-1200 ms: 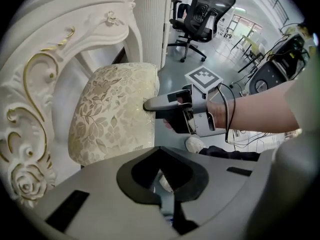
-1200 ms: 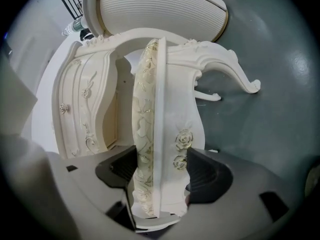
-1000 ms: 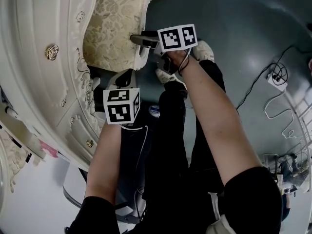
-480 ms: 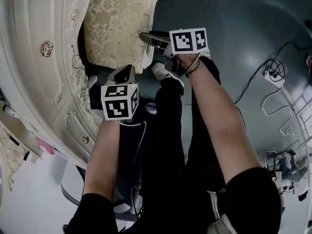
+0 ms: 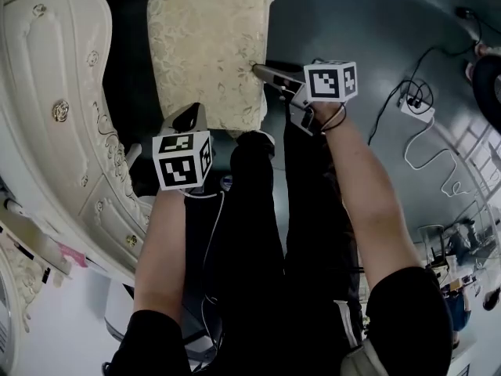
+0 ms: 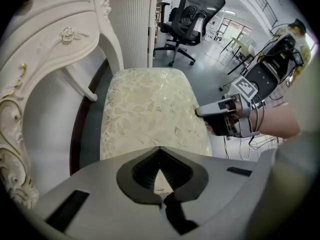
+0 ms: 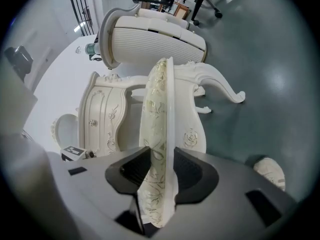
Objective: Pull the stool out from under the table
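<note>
Two jaws of my right gripper (image 7: 162, 156) have just been closing and now pinch the side rim of the cream brocade-cushioned stool (image 5: 207, 53), with the fabric edge squeezed between the pads. I grip there because the rim is the thin part the jaws can bite. It gives me a handle for dragging the stool over the grey-green floor (image 5: 376, 37), away from the table. The gripper lies near level and points sideways into the seat edge. My right forearm (image 5: 368, 194) stretches forward from the lower right of the head view, wrist straight.

On my left gripper (image 6: 160, 154) the jaws are together and hold nothing. Its tips hang just over the near edge of the seat, pointing almost straight down. My left forearm (image 5: 164, 241) runs up beside my black-trousered legs (image 5: 266, 233). My guess is that it's parked there as a spare, ready to steady the near rim.

The stool's seat sits just beside the white carved dressing table (image 5: 55, 92), with a dark strip of floor between them. From above the table top doesn't cover the seat, so I judge the pull-out mostly done. The stool's white carved legs show in the right gripper view.
</note>
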{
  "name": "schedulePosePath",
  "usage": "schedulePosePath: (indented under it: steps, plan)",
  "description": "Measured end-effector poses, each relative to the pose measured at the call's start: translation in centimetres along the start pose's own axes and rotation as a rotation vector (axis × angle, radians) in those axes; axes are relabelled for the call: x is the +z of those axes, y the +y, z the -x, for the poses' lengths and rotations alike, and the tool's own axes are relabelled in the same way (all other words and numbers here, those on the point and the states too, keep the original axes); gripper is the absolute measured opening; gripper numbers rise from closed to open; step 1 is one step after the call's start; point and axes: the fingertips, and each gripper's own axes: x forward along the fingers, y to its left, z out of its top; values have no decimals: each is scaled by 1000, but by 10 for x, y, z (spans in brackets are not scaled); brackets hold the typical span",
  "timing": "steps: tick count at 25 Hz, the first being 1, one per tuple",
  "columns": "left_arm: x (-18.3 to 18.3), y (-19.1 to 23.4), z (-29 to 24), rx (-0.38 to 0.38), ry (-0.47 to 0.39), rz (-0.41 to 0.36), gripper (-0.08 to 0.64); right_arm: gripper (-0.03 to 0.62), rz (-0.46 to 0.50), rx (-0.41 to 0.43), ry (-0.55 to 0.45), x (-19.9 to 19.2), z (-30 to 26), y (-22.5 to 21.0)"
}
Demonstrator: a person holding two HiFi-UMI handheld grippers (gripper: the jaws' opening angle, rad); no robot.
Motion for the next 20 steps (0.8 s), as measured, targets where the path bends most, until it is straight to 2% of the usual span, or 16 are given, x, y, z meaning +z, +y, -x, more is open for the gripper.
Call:
schedulePosePath:
  steps: [4,7,9,11,12,13,14,17,20]
  plan:
    - [17,-17,6,-11,-18,1,-3,158,-26,-36,-18,-2,34,-11]
    - [27,-23,12,-21,-28,10,-3,173,-35,-97,-64,0,46,-12]
    - [29,-29,21,-17,-34,17,-3,176,-23,-185,-101,3,57,-11]
    - [40,-35,34,-7,-66,36,-3,176,-2,-342,-175,15,80,-13]
    - [48,-38,42,-5,-87,57,-2,149,20,-437,-205,23,95,-13]
    - [55,-41,52,-4,-106,85,-2,32,59,-523,-216,29,108,-8]
    - [62,-45,63,-3,-123,113,-2,9,119,-585,-211,32,119,2]
    - [89,-59,104,5,-183,148,-2,9,332,-677,-196,50,140,56]
    - [126,-75,144,-5,-253,120,-2,9,479,-696,-252,78,162,123]
